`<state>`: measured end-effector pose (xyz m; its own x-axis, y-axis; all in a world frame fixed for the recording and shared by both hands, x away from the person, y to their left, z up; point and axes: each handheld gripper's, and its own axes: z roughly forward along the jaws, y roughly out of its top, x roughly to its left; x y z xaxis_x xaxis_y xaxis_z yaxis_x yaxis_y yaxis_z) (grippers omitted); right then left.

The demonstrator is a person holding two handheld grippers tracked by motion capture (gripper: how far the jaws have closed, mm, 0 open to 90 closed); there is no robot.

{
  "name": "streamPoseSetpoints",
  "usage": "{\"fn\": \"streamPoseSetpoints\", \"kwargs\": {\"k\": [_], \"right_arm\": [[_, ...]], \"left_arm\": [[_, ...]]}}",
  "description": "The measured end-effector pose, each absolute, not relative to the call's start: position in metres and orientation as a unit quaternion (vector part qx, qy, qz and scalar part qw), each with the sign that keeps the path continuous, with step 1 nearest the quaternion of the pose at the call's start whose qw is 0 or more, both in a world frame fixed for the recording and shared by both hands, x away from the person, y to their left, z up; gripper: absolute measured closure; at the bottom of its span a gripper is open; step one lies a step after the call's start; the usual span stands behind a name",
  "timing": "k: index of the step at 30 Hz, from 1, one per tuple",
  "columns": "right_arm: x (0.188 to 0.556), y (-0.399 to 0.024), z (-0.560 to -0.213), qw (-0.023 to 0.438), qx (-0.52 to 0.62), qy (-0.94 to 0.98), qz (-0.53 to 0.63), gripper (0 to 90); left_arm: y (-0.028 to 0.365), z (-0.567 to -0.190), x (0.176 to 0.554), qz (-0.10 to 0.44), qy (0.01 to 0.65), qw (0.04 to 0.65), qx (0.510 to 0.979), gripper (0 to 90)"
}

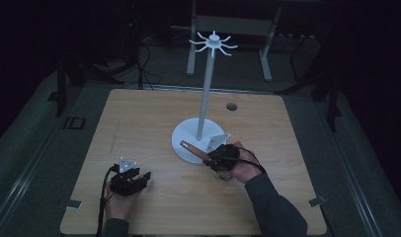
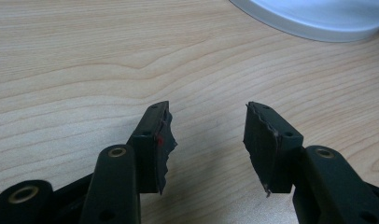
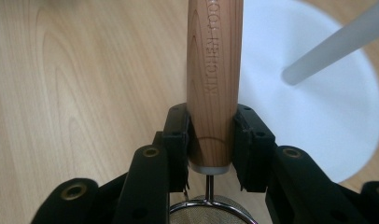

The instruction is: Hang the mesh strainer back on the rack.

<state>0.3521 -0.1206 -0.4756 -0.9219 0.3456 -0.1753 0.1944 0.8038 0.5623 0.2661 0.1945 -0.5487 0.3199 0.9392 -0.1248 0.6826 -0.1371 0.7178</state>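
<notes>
My right gripper is shut on the wooden handle of a small mesh strainer, held just above the table beside the white stand's round base. In the right gripper view both pads clamp the handle near its metal collar. The strainer's wire rim and mesh lie behind the jaws, and the handle points away over the base. My left gripper rests low at the table's front left. Its jaws stand apart in the left gripper view, and bare wood lies between the fingertips of this gripper.
The white stand's pole rises from the base to a ring of curved hooks. A small round hole sits in the wooden table behind the stand. The stand's base edge lies ahead of my left gripper.
</notes>
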Motion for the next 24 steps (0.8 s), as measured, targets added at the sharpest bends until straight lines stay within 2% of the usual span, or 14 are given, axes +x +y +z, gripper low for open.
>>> {"fn": "streamPoseSetpoints", "kwargs": {"k": [24], "right_arm": [[0.350, -0.139, -0.434, 0.179, 0.210, 0.872, 0.405, 68.9]], "left_arm": [[0.194, -0.549, 0.265, 0.183, 0.557, 0.354, 0.729, 51.4]]}}
